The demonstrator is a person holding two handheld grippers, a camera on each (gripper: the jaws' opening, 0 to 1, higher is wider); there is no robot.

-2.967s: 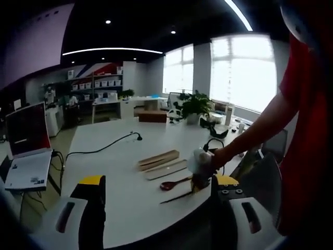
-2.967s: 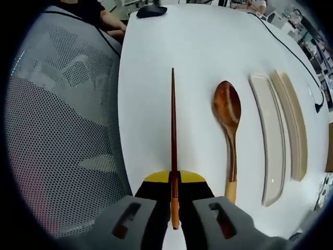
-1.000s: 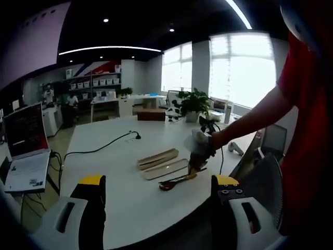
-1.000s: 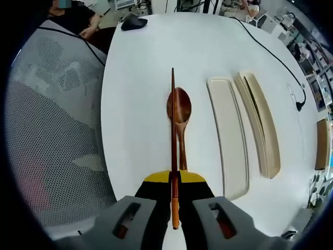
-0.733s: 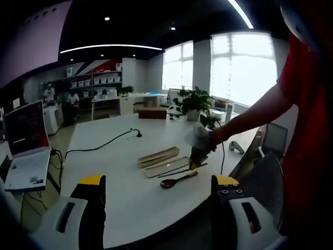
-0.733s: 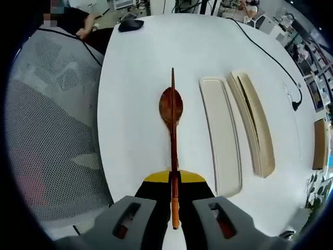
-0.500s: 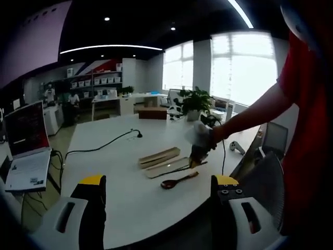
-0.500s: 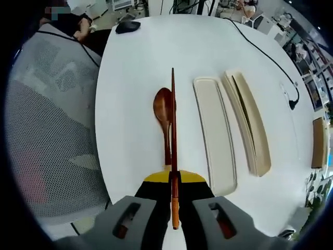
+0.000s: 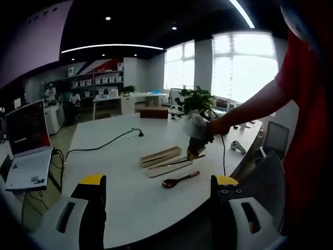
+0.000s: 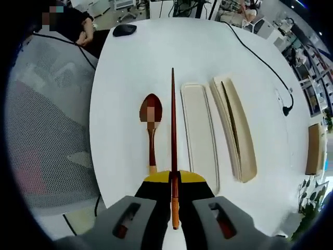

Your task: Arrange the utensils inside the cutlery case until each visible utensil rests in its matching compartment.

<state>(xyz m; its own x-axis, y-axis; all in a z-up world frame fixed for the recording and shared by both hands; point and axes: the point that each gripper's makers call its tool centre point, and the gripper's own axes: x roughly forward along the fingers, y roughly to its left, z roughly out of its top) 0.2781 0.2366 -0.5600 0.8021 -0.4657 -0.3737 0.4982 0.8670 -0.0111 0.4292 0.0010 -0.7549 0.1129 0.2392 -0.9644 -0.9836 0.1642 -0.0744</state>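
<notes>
Right gripper view: right hand-held gripper (image 10: 174,182) pinches 1 dark red chopstick (image 10: 173,125), held above the white table (image 10: 177,47) between 1 wooden spoon (image 10: 151,125) and 2 long case pieces, a pale tray (image 10: 197,133) just beside it and a tan piece (image 10: 234,125) touching the tray's far side, all lying parallel near the table's edge by a mesh chair (image 10: 47,130). Left hand-held gripper (image 9: 156,208) has jaws spread wide w/ nothing between, well back from the table; no readable writing or labels.
</notes>
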